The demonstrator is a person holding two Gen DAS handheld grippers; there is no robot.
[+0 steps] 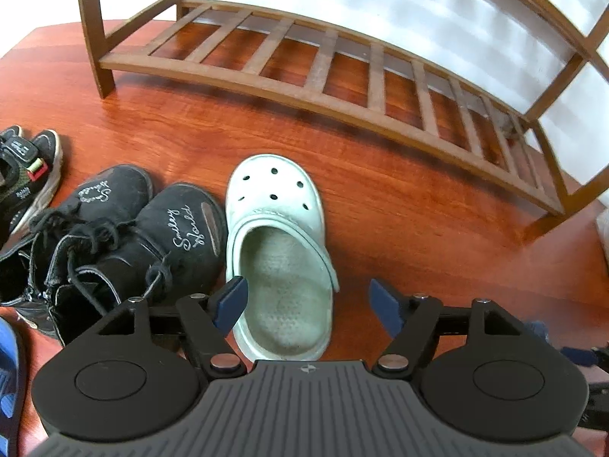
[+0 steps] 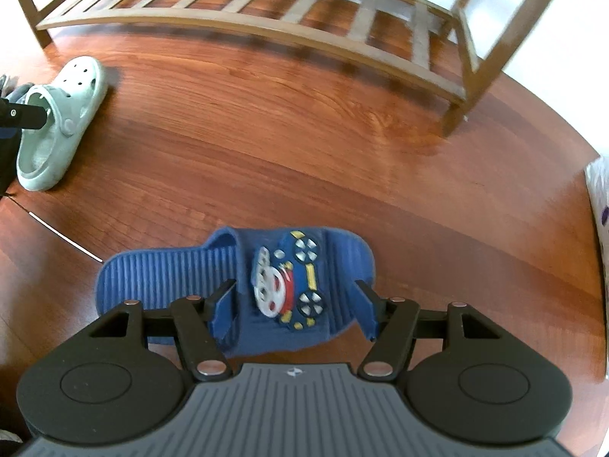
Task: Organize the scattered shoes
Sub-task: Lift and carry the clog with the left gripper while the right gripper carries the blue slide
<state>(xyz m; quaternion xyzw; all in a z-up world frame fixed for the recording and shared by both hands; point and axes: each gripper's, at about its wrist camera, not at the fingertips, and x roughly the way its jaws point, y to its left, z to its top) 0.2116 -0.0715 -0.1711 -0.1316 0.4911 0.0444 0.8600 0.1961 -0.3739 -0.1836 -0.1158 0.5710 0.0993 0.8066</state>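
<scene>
A pale green clog [image 1: 279, 251] lies on the wood floor, toe toward the wooden shoe rack [image 1: 342, 76]. My left gripper [image 1: 310, 306] is open, its fingers either side of the clog's heel end, left pad [image 1: 230, 304] over its rim. The clog also shows at the far left of the right wrist view [image 2: 57, 122]. A blue slide sandal [image 2: 236, 285] with a cartoon car on its strap lies sideways under my right gripper [image 2: 293, 304], which is open around the strap.
Two black lace boots [image 1: 114, 236] stand just left of the clog, with black sneakers [image 1: 26, 175] farther left. Another blue shoe [image 1: 7, 381] shows at the lower left edge. The rack's bottom shelf [image 2: 266, 3] holds nothing. A white patterned object [image 2: 599, 198] is at the right edge.
</scene>
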